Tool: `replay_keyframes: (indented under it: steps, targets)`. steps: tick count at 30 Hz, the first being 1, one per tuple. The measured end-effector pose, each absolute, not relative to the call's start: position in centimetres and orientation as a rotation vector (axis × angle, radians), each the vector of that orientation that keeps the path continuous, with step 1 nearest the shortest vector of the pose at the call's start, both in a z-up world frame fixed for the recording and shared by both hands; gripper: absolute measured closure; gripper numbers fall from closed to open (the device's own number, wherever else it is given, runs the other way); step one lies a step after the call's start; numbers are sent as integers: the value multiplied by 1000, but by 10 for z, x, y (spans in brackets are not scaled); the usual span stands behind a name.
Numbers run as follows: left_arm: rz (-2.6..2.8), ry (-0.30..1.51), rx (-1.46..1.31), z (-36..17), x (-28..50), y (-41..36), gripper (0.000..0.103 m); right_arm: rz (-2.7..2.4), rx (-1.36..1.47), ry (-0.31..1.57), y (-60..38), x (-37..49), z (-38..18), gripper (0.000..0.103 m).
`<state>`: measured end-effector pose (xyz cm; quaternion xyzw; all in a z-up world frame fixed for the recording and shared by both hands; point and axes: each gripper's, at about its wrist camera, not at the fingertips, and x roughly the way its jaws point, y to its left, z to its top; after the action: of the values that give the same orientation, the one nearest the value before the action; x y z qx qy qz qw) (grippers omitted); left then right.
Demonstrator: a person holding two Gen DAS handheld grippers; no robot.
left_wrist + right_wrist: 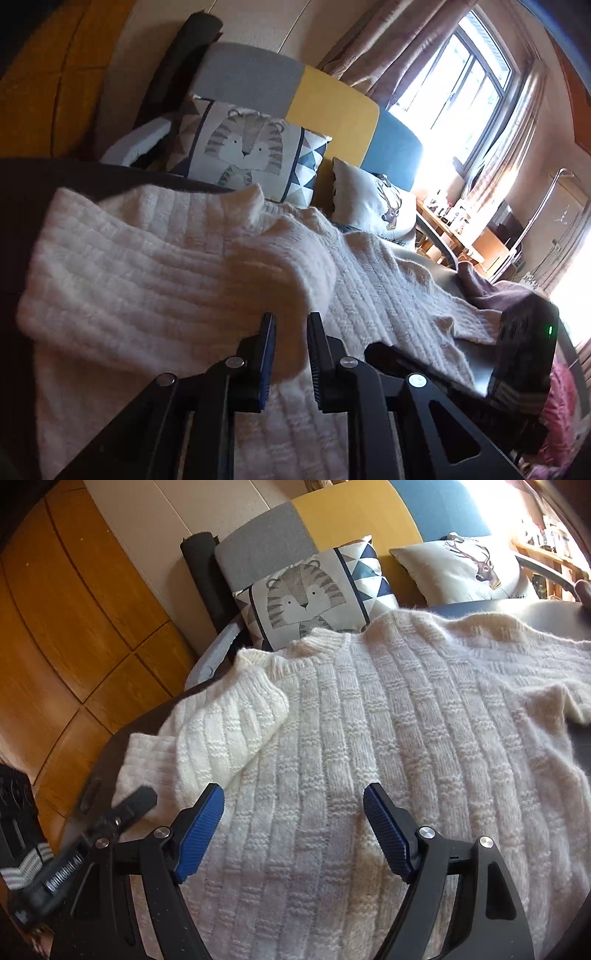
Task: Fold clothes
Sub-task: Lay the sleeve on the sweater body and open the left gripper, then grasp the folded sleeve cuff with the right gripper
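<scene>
A cream knit sweater [388, 720] lies spread flat on a dark round table [546, 609], its collar [325, 642] toward the cushions. One sleeve [229, 731] is folded in over the body, with its cuff [144, 757] at the table's left edge. My right gripper [293, 805] hovers open and wide over the sweater's lower body, with nothing between its blue pads. My left gripper [291, 325] stands just above the folded sleeve [166, 266]. Its pads are a narrow gap apart and no cloth is pinched. In the right wrist view the left gripper [138, 799] sits beside the cuff.
A tiger cushion [306, 598] and a deer cushion [465, 572] lean on a grey, yellow and blue sofa back [351, 513] behind the table. Wooden panelling [74, 627] is at the left. A purple garment [491, 291] lies at the table's far side by a bright window [469, 85].
</scene>
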<state>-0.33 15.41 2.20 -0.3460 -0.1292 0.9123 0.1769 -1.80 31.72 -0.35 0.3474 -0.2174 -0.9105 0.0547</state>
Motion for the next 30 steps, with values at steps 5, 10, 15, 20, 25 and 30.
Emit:
replay_keyframes:
  steps: [5,10,15,20,25,30]
  targets:
    - [2683,-705,-1039,1,11,94,86,-2859,1006,-229,254,-47,40,24]
    - [2597,-1102,-1084,-32,9,44,88,-2820,1174,353,186,-88,13,24]
    - [2590,-1097,-1069,-33,7,41,88,-2910,1330,199,241,-102,-11,24]
    - [2565,-1118,-1050,-34,1,39,88,-2818,1298,-534,327,-72,-23,24]
    - [2566,-1119,-1050,-34,-1,39,88,-2728,1228,-661,344,-66,-23,46]
    - [2564,-1122,-1047,-34,-1,39,88,-2637,1237,-943,366,-64,-27,50]
